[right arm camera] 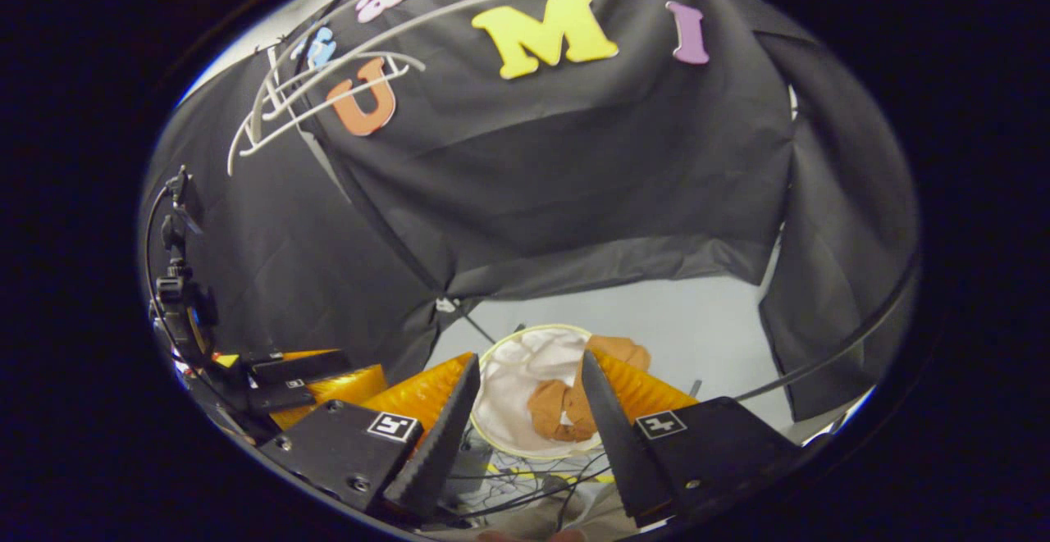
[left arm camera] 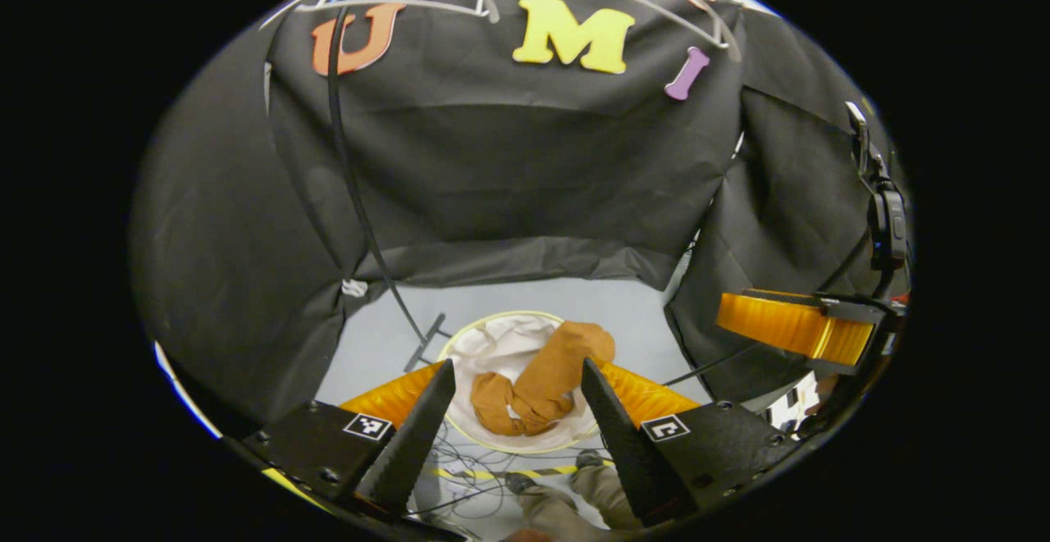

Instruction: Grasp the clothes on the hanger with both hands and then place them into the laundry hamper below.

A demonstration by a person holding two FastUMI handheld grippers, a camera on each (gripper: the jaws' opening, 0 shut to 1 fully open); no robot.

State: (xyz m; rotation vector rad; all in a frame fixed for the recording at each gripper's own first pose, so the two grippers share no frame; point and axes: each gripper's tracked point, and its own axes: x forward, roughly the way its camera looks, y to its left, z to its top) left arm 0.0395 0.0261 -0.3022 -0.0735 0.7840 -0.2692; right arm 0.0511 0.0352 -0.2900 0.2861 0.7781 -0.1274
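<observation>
While clothes (left arm camera: 537, 382) lie in hamper (left arm camera: 492, 341) below, left gripper (left arm camera: 513, 423) and right gripper (right arm camera: 525, 415) spread, empty.

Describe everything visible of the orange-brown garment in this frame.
The orange-brown garment is soft, crumpled cloth, bunched into folds. It lies in the round white laundry hamper on the pale floor, one end draped over the hamper's far rim. It touches only the hamper's lining and rim. The right gripper view shows it too, partly behind a finger. Neither gripper holds it.
</observation>
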